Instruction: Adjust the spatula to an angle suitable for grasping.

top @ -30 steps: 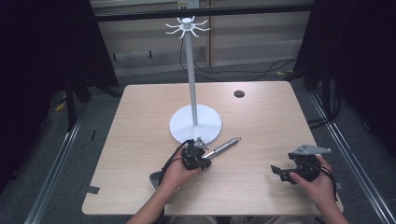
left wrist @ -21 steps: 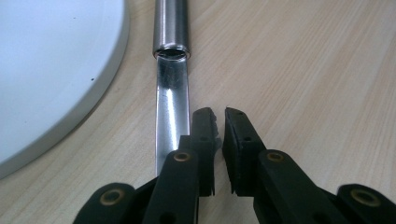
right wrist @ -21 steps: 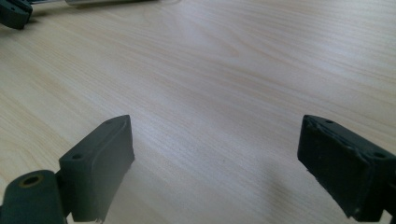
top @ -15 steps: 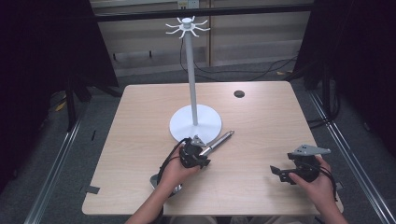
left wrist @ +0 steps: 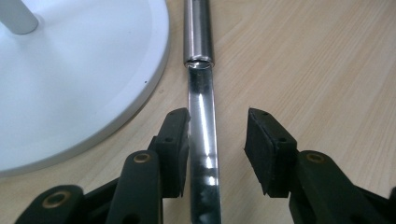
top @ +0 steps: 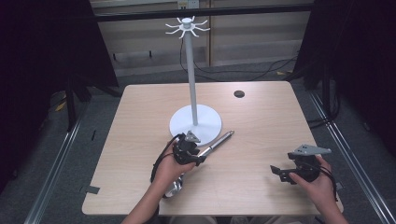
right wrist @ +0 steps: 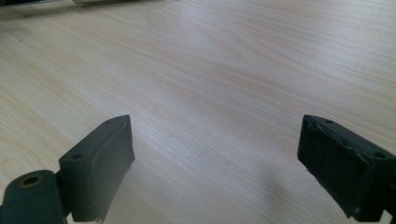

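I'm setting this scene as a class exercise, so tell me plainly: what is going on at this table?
A person works at a wooden table with tongs in each hand. The left tongs are open around a shiny metal utensil handle lying beside the round base of a white hook stand; one jaw sits against the handle, the other is apart from it. The right tongs are held open over bare wood, away from the utensil.

Black grippers (top: 189, 153), grey triangular plates.
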A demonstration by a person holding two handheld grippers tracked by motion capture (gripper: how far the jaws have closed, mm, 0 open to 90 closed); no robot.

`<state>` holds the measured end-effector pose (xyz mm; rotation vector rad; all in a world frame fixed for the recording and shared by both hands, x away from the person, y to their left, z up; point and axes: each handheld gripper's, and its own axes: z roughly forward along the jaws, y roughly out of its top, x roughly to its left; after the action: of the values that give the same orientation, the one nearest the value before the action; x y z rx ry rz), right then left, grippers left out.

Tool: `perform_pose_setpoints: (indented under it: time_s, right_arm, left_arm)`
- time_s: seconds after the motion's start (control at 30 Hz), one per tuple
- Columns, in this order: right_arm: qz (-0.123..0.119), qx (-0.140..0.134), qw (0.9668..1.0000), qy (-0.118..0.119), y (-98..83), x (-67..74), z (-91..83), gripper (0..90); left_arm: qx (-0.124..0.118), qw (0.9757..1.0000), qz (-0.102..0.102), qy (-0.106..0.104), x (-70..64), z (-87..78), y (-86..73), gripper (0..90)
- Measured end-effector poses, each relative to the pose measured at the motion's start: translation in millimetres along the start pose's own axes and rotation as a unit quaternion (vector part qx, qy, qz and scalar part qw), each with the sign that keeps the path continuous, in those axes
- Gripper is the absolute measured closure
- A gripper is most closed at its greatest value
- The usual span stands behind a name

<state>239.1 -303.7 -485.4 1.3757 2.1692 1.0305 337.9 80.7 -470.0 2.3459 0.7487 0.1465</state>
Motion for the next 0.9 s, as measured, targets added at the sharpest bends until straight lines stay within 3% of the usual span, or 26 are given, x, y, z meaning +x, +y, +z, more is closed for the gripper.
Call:
perform_pose_setpoints:
  time_s: [0.07,0.13,0.3,0.57,0.63,0.77,0.87,0.9]
  right_arm:
    - [0.002,0.0,1.0,-0.001,0.0,0.1,0.0,10.3]
    - [0.001,0.0,1.0,0.0,0.1,0.1,0.0,10.3]
    - [-0.001,-0.001,1.0,0.001,0.1,0.1,0.2,10.3]
    - [0.003,0.001,1.0,0.001,0.5,0.6,0.4,10.3]
    - [0.002,-0.001,1.0,0.002,0.5,0.2,0.5,10.3]
    - [0.002,-0.002,1.0,0.001,0.5,-1.0,-0.2,10.3]
    - [0.003,-0.002,1.0,0.001,-0.1,-0.8,0.5,10.3]
    - [0.004,-0.001,1.0,0.001,-0.2,-0.5,0.6,10.3]
  left_arm:
    - [0.008,0.9999,0.001,0.013,0.8,0.0,-0.5,56.7]
    - [0.007,0.9999,0.0,0.009,2.2,0.5,-1.3,55.8]
    - [0.039,0.9992,-0.006,0.011,5.5,2.7,-4.0,53.4]
    - [0.078,0.9967,0.005,0.024,1.4,9.5,-5.6,52.5]
    - [0.075,0.9969,0.008,0.022,0.9,10.1,-5.3,52.8]
    - [0.084,0.9961,0.013,0.023,-1.7,9.5,-3.9,60.6]
    - [0.1,0.9945,0.022,0.023,-4.9,8.5,-1.4,73.7]
    - [0.103,0.9944,0.021,0.012,-6.4,9.2,-0.2,74.4]
